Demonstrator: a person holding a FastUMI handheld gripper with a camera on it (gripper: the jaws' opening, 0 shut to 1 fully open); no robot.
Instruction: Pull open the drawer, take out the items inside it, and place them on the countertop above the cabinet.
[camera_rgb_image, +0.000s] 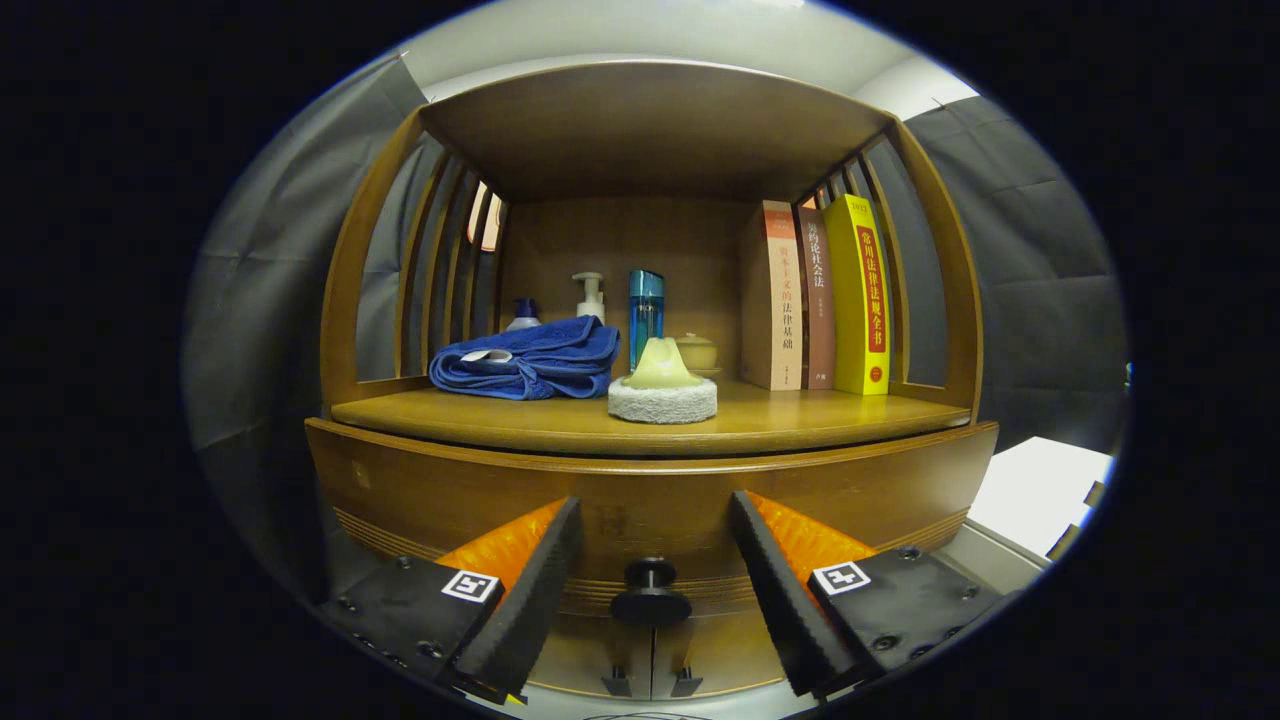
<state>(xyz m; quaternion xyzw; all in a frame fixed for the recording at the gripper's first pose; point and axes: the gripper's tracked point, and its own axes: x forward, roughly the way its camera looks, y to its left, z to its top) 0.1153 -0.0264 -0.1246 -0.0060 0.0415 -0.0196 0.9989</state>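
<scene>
A wooden cabinet has a closed drawer front (650, 490) with a small round dark knob (651, 596) low in its middle. My gripper (655, 520) is open, one finger on each side of the knob, the knob lying between them and apart from both. Above the drawer runs the wooden countertop (800, 420). On it lie a folded blue towel (528, 360) and a round white scrub pad with a pale yellow handle (662, 385). The drawer's inside is hidden.
At the back of the countertop stand two pump bottles (590, 296), a blue bottle (645, 310) and a small lidded cup (697, 352). Three upright books (820, 300) lean at the right. A wooden roof and slatted sides enclose the shelf. A white surface (1040, 490) lies right of the cabinet.
</scene>
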